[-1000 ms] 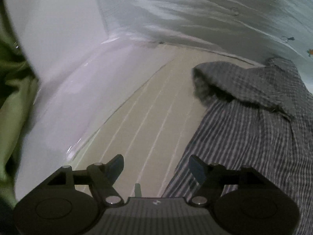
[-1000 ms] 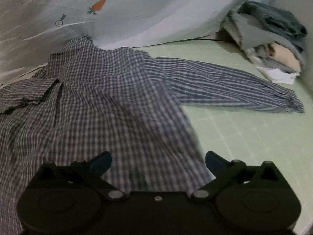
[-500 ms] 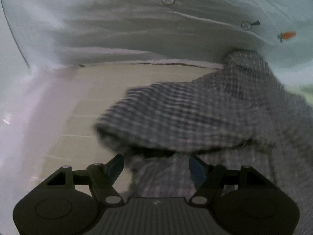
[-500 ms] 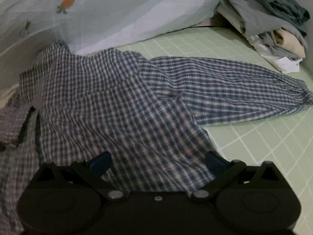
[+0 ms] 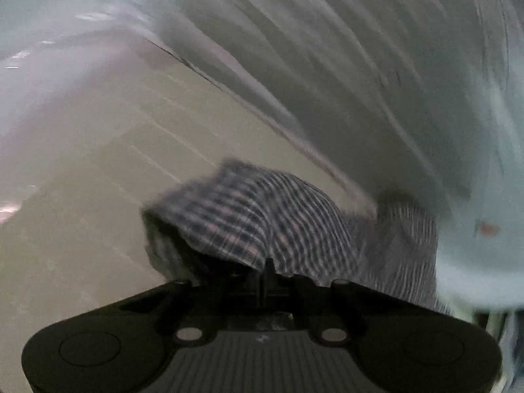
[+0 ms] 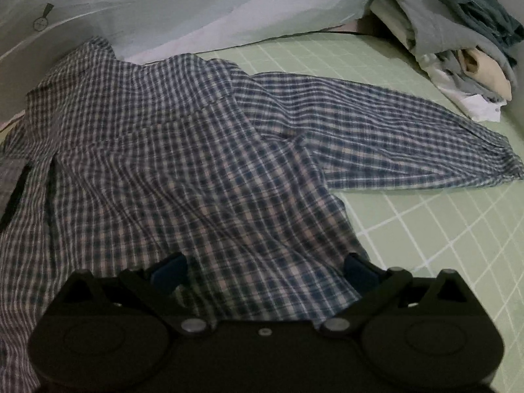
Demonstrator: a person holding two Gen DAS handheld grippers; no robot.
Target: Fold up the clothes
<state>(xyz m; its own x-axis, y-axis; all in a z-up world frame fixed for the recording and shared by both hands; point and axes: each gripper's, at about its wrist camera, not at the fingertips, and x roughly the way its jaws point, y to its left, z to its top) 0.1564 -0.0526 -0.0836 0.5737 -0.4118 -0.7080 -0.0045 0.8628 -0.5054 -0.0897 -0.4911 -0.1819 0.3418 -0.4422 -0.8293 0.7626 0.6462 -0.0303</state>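
The plaid shirt (image 6: 183, 170) lies spread on the green grid-patterned sheet (image 6: 442, 229), collar toward the pale carrot-print bedding (image 6: 196, 3), one sleeve (image 6: 393, 137) stretched out toward the pile of clothes (image 6: 458, 42) at the far corner. The left hand-held gripper (image 5: 269, 273) has just been closing and is now clenched on a bunched fold of the shirt's cloth (image 5: 255, 219), which rises in a hump just ahead of the tips. The right hand-held gripper (image 6: 265, 273) is released, its jaws wide apart above the lower body of the shirt, with nothing pinched.

The step in hand appears to be the folding-in of the left side. It would be done well if the pinched cloth were lifted only slightly, kept taut, and carried across the body in one even sweep, so that a straight crease is formed. The spread panel is best held flat by the right hand-held gripper, so that the whole garment is not dragged along.
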